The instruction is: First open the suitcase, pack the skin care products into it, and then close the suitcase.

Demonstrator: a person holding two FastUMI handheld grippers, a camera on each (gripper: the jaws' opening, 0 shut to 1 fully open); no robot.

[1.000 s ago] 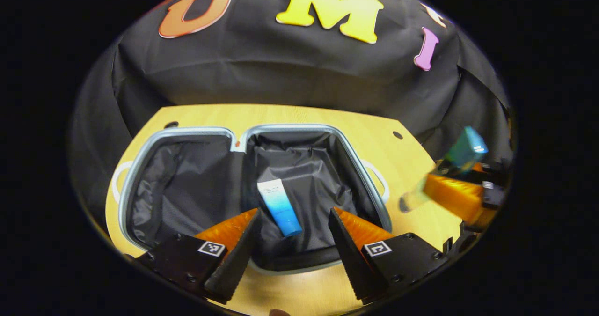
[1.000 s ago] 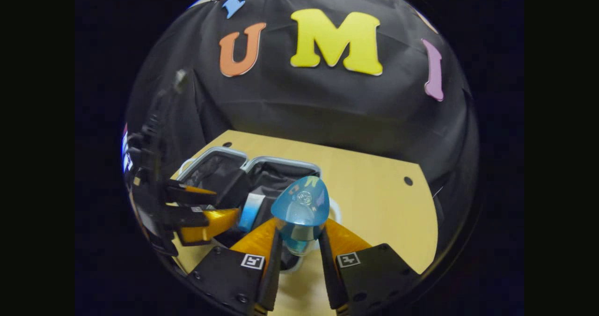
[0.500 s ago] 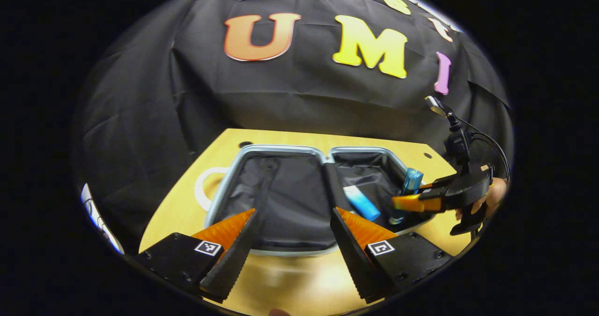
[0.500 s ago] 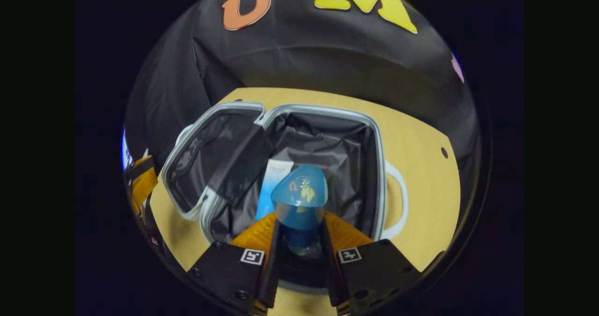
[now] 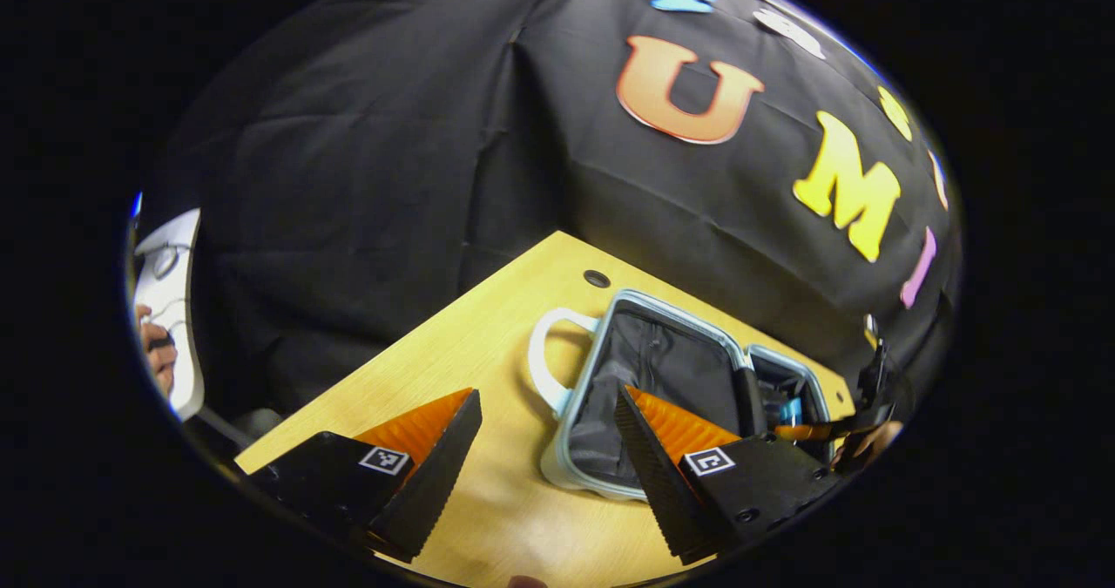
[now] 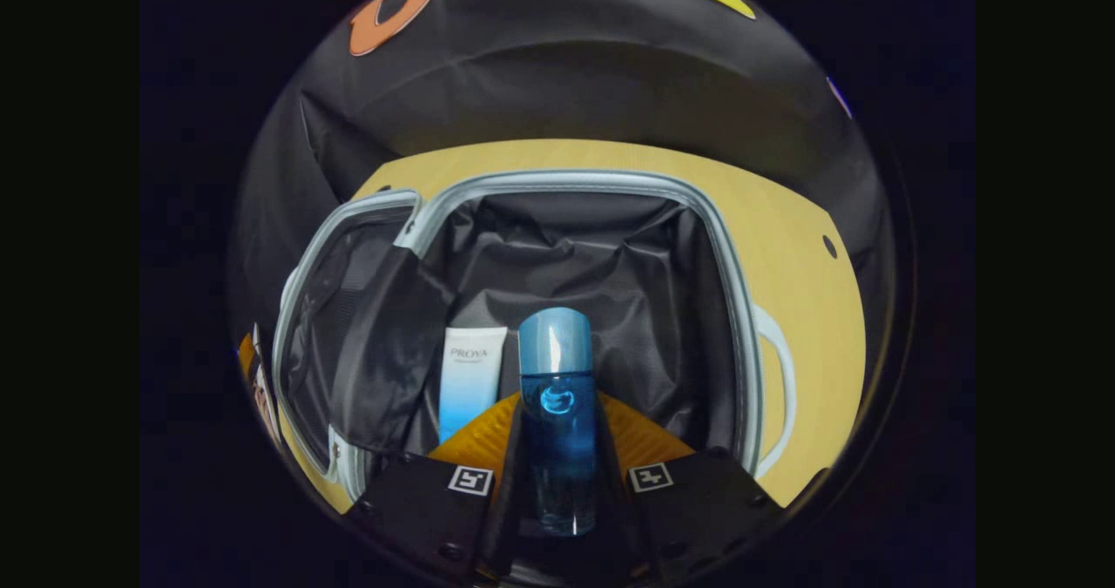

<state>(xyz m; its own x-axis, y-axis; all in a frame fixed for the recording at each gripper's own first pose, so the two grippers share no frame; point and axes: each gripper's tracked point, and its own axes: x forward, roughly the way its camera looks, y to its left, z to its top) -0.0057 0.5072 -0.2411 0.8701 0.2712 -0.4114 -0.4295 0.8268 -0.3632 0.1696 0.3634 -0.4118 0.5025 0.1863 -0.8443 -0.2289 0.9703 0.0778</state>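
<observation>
Nearest in the right gripper view, the right hand-held gripper [image 6: 557, 475] was clenched on a blue bottle [image 6: 557, 414], with both fingers pressing its sides. The bottle was a slim cylinder with a rounded cap, and its body looked clear and glossy, like glass or hard plastic. I judged it stiff, smooth and a little slippery, maybe fragile, so a grip at the middle of the body, as here, seemed the safe place. It was held over the right half of the open suitcase [image 6: 736, 309], low above the lining.

Just beside the bottle, 1 tube [image 6: 469, 381] lay already on the lining of that half. It was white at the top and faded to blue lower down, flat and soft in shape. I supposed it was light and would give under pressure, so it should be taken across its wide faces.

The suitcase had a pale, hard rim with rounded corners and a white handle on its side. Its inside was a thin black fabric with many wrinkles.

In the left gripper view, the left hand-held gripper [image 5: 549, 457] was released, with its 2 fingers wide apart above the table [image 5: 435, 353], near the suitcase's left half. The table was smooth, light wood.
</observation>
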